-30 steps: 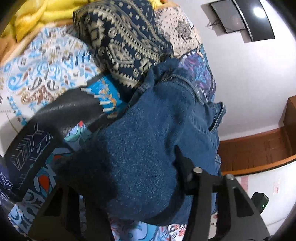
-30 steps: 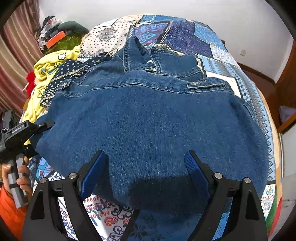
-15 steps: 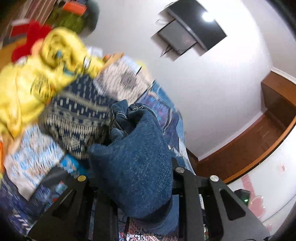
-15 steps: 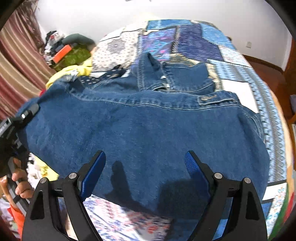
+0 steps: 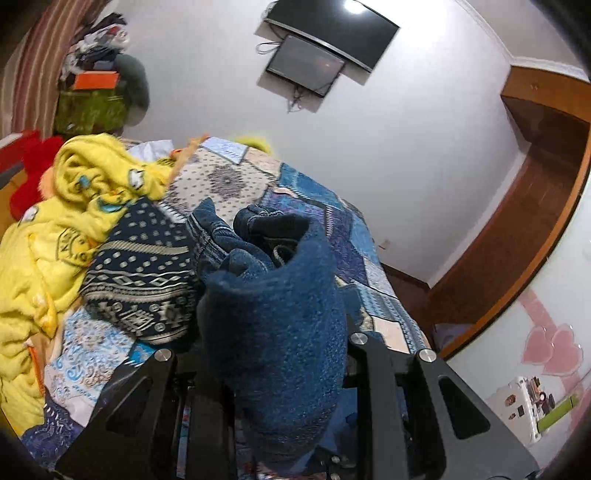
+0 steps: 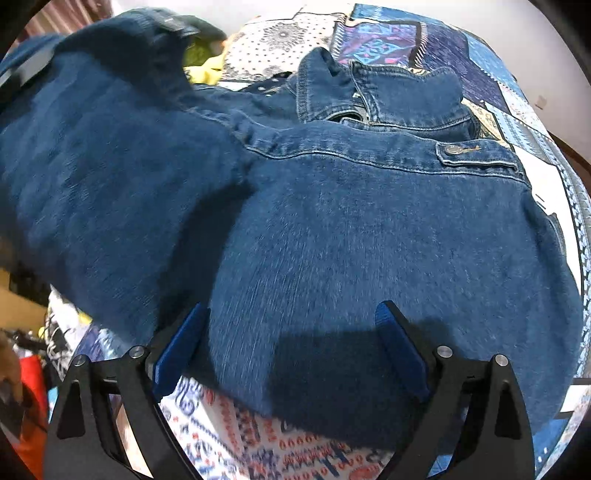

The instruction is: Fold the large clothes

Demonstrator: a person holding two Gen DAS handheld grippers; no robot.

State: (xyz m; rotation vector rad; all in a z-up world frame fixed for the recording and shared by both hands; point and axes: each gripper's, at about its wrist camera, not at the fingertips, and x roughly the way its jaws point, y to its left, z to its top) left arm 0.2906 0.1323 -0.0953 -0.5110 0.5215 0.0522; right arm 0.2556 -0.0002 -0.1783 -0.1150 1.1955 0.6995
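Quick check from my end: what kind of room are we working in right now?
Most likely a bedroom in a home. The denim jacket lies on a bed with a patchwork bedspread, loose clothes such as a yellow garment are piled beside it, and a TV hangs on the wall.

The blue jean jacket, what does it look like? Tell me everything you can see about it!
The denim jacket is dark blue with lighter stitching along its seams. It lies spread over the patterned bedspread, collar at the far end, and a small buttoned tab sits near one shoulder. The left gripper pinches a bunched fold of it and lifts that side up off the bed. The right gripper hangs open above the near hem, and whether it touches the cloth cannot be told. The lifted part looks blurred.
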